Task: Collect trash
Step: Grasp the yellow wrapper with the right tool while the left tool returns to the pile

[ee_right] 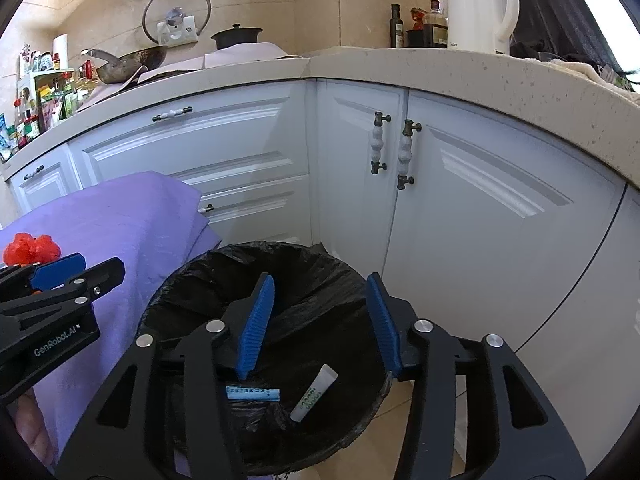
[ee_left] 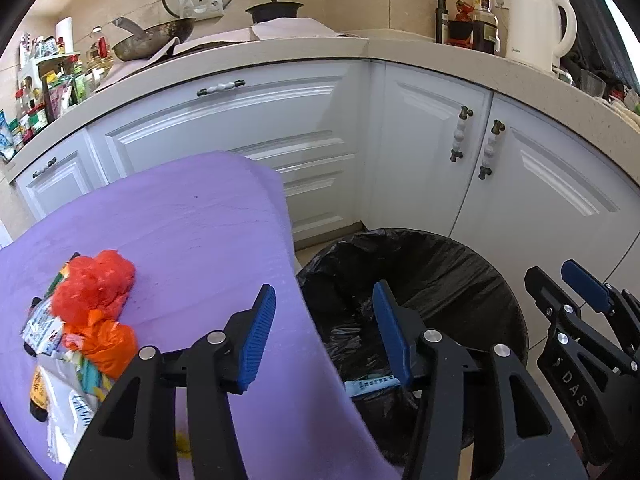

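A: Left gripper (ee_left: 324, 336), black with blue ribbed pads, low centre of the left wrist view, jaws parted, nothing between them. Straddling the edge of the purple cloth-covered table (ee_left: 192, 216) and the round bin lined with a black plastic bag (ee_left: 440, 264).

B: Right gripper (ee_right: 320, 320), same build, lower centre of the right wrist view, likewise parted and empty, hanging over the bin's mouth.

A: Trash in the bin?

B: Flat light-blue printed wrapper (ee_right: 252, 393) and white tube with green lettering (ee_right: 314, 393), lying side by side on the liner, bottom centre, apart from both pads.

A: More on the table, lower left of the left wrist view: crumpled red-orange plastic bags (ee_left: 94, 292) beside a heap of printed snack wrappers (ee_left: 60, 368), touching one another.

B: White electric kettle (ee_right: 476, 8) upper right on the speckled counter (ee_right: 440, 66).
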Motion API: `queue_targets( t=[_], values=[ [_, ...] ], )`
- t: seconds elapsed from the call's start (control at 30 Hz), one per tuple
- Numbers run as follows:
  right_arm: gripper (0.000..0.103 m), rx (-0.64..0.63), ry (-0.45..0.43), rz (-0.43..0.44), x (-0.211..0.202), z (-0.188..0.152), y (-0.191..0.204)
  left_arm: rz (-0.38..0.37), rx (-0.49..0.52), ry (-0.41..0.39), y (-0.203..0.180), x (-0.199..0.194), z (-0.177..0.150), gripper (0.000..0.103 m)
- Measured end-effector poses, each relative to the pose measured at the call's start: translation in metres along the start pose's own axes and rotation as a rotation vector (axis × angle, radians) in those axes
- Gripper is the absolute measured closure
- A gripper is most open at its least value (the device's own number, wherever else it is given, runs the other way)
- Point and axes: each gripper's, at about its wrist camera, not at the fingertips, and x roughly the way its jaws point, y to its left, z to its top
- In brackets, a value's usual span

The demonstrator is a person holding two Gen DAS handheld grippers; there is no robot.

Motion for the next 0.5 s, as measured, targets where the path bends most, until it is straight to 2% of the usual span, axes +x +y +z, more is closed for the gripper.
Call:
queue_targets(
  t=[0.23,0.5],
  values=[
    [0.055,-0.013,-0.003,0.036,-0.016,0.001,0.022,0.042,-0.018,-0.033,0.026,-0.03,-0.007,0.052],
    [0.055,-0.071,-0.001,0.14,-0.036,-0.002,0.072,0.145,-0.068,-0.048,0.081,-0.067,-0.027,0.05]
  ],
)
